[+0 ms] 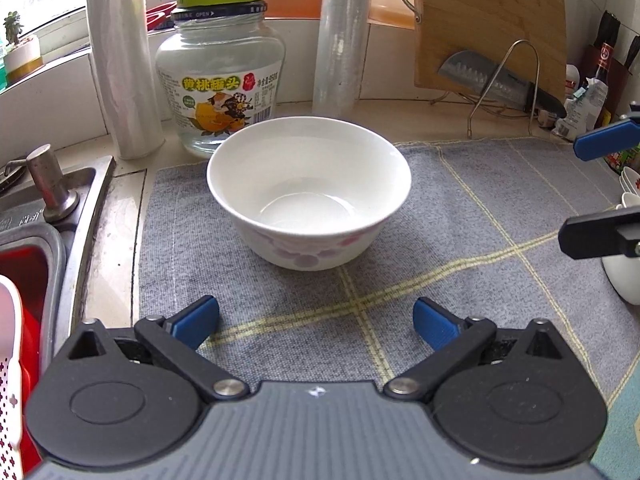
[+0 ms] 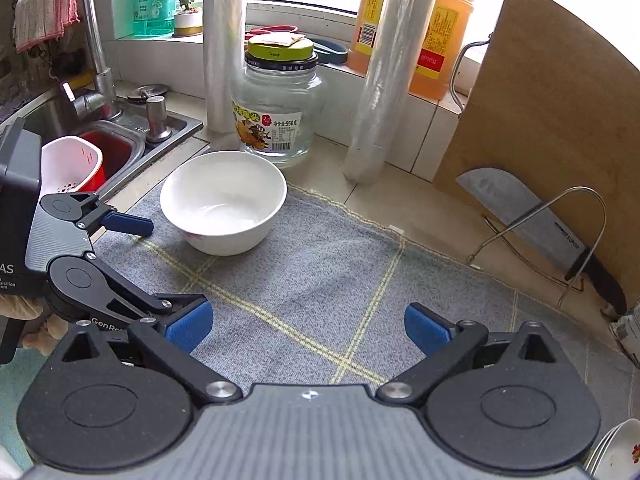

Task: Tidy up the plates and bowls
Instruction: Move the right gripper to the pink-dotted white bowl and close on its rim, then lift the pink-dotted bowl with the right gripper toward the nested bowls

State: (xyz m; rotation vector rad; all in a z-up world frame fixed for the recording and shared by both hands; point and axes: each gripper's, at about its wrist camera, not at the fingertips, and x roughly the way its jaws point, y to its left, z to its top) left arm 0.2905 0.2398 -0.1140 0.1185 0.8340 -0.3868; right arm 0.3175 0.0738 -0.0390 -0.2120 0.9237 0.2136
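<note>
A white bowl with a pink and purple flower pattern point(image 1: 309, 192) stands upright and empty on a grey checked mat point(image 1: 460, 216). It also shows in the right wrist view point(image 2: 224, 202). My left gripper point(image 1: 316, 326) is open and empty, a short way in front of the bowl. It also shows in the right wrist view point(image 2: 160, 264). My right gripper point(image 2: 308, 328) is open and empty over the mat, to the right of the bowl. Its fingertips point(image 1: 600, 142) show at the right edge of the left wrist view. White dishes point(image 1: 628, 272) stand at the mat's right edge, and stacked plates point(image 2: 618, 454) show at the lower right.
A glass jar point(image 1: 222, 80) and two plastic wrap rolls point(image 1: 120, 60) point(image 1: 344, 32) stand behind the bowl. A cutting board point(image 2: 552, 120) and a knife point(image 2: 540, 220) lean on a wire rack at right. A sink point(image 2: 120, 136) with a red basin and faucet lies left.
</note>
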